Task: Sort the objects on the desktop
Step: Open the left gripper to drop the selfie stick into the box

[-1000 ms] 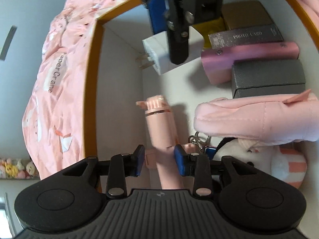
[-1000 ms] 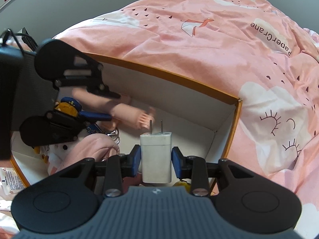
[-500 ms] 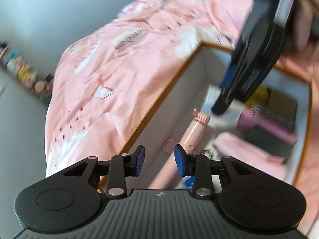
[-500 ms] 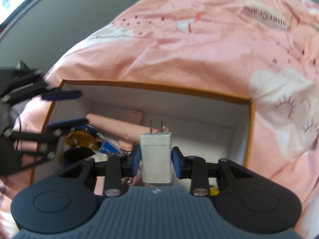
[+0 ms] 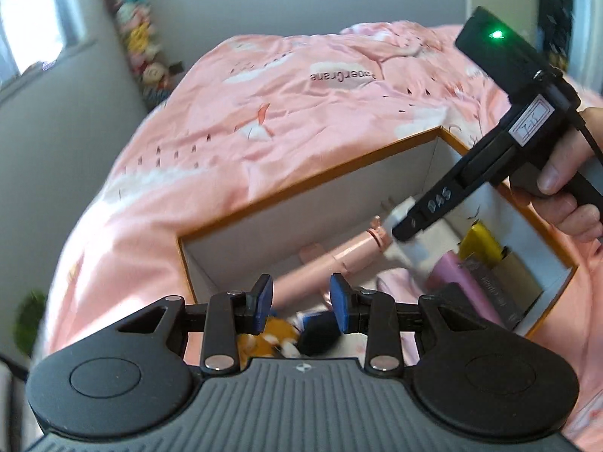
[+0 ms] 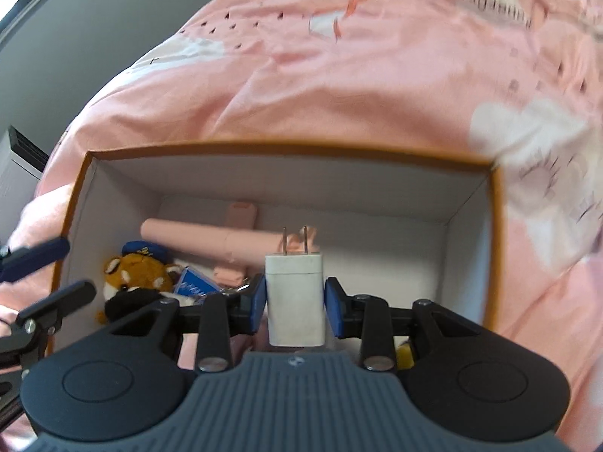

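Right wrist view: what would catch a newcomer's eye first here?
The white charger plug stands out first, clamped between the right gripper fingers with its two prongs pointing away, over the orange-rimmed box. Next comes the pink quilt that the box sits on. Inside the box at left lie a pink tube and a tiger plush in a blue cap.

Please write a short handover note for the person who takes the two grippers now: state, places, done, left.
Left gripper: open, empty, above the box.
Right gripper: shut on the white charger, prongs pointing away, over the box.
In the box: pink stick, tiger plush, pink pouch, small boxes.
Done: these are in.
Left: probably set the charger down inside and release.
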A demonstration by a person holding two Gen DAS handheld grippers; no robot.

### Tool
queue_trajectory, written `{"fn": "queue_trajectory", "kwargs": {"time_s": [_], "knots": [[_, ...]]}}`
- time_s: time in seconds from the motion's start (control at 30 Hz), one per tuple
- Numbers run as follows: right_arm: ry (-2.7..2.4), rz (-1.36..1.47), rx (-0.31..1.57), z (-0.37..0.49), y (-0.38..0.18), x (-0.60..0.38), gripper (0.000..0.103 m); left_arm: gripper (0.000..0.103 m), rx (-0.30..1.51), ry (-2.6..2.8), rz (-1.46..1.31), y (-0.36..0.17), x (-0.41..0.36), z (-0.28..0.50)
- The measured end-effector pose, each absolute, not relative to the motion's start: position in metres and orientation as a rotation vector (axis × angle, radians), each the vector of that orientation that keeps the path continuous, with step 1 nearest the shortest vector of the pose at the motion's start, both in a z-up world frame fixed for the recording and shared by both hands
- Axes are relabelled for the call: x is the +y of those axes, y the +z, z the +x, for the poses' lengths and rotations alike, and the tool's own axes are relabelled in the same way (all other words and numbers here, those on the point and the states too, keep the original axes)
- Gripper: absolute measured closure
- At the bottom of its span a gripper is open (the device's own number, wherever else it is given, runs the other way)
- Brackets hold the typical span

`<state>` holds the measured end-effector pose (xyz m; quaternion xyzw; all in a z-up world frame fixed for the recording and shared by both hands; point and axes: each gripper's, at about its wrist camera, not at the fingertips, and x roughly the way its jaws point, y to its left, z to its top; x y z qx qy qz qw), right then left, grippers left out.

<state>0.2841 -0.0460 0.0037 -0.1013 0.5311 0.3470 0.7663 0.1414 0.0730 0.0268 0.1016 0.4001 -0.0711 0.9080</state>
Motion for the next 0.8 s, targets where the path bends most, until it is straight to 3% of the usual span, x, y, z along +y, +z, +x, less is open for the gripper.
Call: {"fn": "queue_trajectory", "kwargs": {"time_s": [0.57,0.8], "knots": [[0.701,-0.487,1.126,0.28,0.004,-0.042,0.068,0.064,0.763,-0.123,0.068,0.028,0.078,0.114],[0.676,-0.49,1.17,0.278,0.006,-0.049,0.078,0.064,0.77,-0.106,0.032,0.026,0.085,0.113]]}}
